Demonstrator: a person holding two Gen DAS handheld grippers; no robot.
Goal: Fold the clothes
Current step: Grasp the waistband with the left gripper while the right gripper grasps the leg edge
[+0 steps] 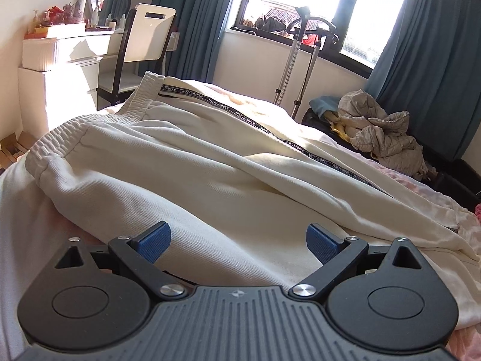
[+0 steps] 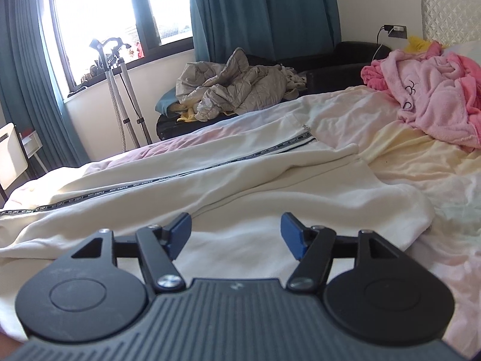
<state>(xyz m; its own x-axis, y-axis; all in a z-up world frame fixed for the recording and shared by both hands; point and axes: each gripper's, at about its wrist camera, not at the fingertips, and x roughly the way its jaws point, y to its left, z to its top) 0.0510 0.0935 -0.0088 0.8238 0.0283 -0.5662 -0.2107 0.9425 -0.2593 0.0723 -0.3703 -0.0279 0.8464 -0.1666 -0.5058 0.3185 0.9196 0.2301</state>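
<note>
left gripper (image 1: 238,242): jaws spread wide, blue fingertips (image 1: 154,242) apart and holding nothing, hovering low over the near edge of the cream trousers (image 1: 210,162). right gripper (image 2: 236,234): likewise released, blue fingertips (image 2: 293,236) well apart, nothing between them, poised just above the pale cloth of the same trousers (image 2: 210,177).

the trousers lie spread lengthwise on the bed (image 1: 445,207), which wears a pale pink and cream cover. in the left wrist view the gathered elastic waistband (image 1: 60,138) sits at the left, and a black lettered side stripe (image 1: 270,126) runs from the waist away to the right along the upper leg. in the right wrist view the same stripe (image 2: 180,177) runs from the lower left toward the leg ends (image 2: 330,150) at centre right; the two legs lie side by side, the nearer one overlapping the other.

beyond the leg ends, a crumpled pink robe (image 2: 433,96) rests on the bed near a quilted headboard (image 2: 448,18). past the bed's far edge, a grey quilted jacket (image 2: 234,90) is heaped on a dark seat (image 2: 339,60). a standing steamer pole (image 2: 117,90) is beside the window (image 2: 114,9), flanked by teal curtains (image 2: 258,15). a white chair (image 1: 150,36) and white dresser (image 1: 60,69) are seen at the left in the left wrist view.
</note>
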